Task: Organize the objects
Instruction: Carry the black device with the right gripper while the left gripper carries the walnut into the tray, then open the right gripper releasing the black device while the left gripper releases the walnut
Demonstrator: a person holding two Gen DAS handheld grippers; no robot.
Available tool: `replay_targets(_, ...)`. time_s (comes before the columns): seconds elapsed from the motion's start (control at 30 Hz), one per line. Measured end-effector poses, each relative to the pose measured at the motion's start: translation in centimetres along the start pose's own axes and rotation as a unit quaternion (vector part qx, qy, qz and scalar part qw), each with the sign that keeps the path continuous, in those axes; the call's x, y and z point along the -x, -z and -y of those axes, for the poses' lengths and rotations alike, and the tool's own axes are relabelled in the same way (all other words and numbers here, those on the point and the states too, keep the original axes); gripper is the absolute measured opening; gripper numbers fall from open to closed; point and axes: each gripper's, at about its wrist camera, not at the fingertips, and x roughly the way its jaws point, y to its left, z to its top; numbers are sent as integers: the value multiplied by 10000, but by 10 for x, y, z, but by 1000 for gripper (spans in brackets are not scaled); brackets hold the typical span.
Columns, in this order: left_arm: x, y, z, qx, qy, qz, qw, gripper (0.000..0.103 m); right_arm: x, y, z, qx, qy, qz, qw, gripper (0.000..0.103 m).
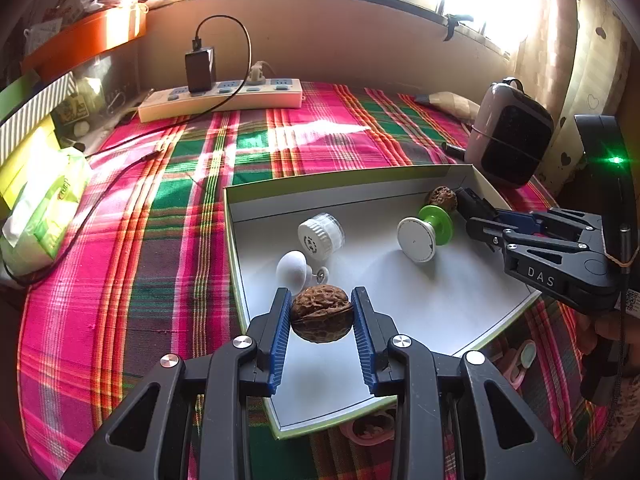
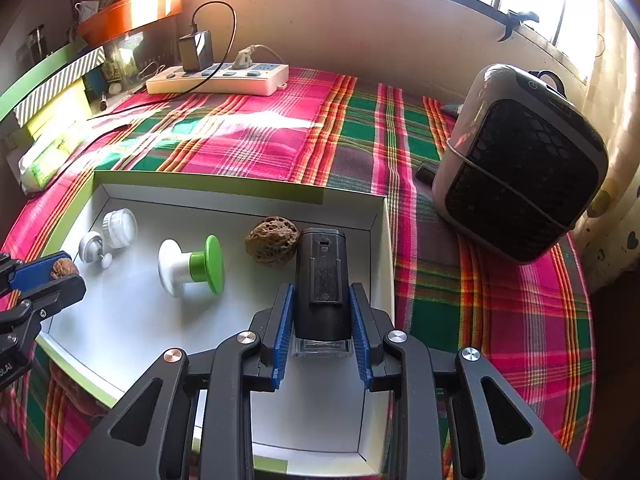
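Walnut point(image 1: 322, 313) in my left gripper point(image 1: 322, 312): blue pads clamped on its two sides, seam running across, shell hanging clear above the white floor of the shallow box point(image 1: 440, 312). Held by the widest flanks, likely so the ribbed pads bite and it cannot roll out.

Right gripper point(image 2: 322, 316): jaws closed on a black cylindrical device point(image 2: 320, 280) with a clear end toward me; what it is exactly I cannot tell. It points lengthwise away from me, its far end close to the box's back wall, near the right corner. Whether it touches the floor yet, I cannot tell.

Already lying in the box: a second walnut point(image 2: 273, 241) just beside the device's far end, a green-and-white spool point(image 2: 192, 266) on its side, a white ribbed cap point(image 1: 321, 236), a white knob point(image 1: 297, 267) just beyond my left pads.

My judgement: both items are for this box, and each hand is over its own half so the two tools stay apart.

Pose: both grippers tilt steeply down and forward into the box, left over the near-left part, right along the right wall.

Outward: plaid cloth point(image 2: 256, 140) under the box, power strip point(image 1: 224, 98) with a charger at the back, a pink-and-black appliance point(image 2: 520, 168) to the right, tissue pack point(image 1: 44, 216) at left.
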Motion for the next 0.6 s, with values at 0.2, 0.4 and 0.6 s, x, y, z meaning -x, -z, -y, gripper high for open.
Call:
replay_targets(0.2, -2, -3, 1, -55, -78, 13, 10000, 29, -4, -2, -3, 40, 28, 11, 10000, 29)
replay_targets(0.4, -5, -5, 1, -110, -167, 39, 9998, 29, -6, -2, -5, 95, 92, 15, 9999, 29)
replay_targets(0.6, -6, -6, 2, -163, -257, 63, 9995, 29, -7, -2, -6, 105, 141, 57, 9998, 29)
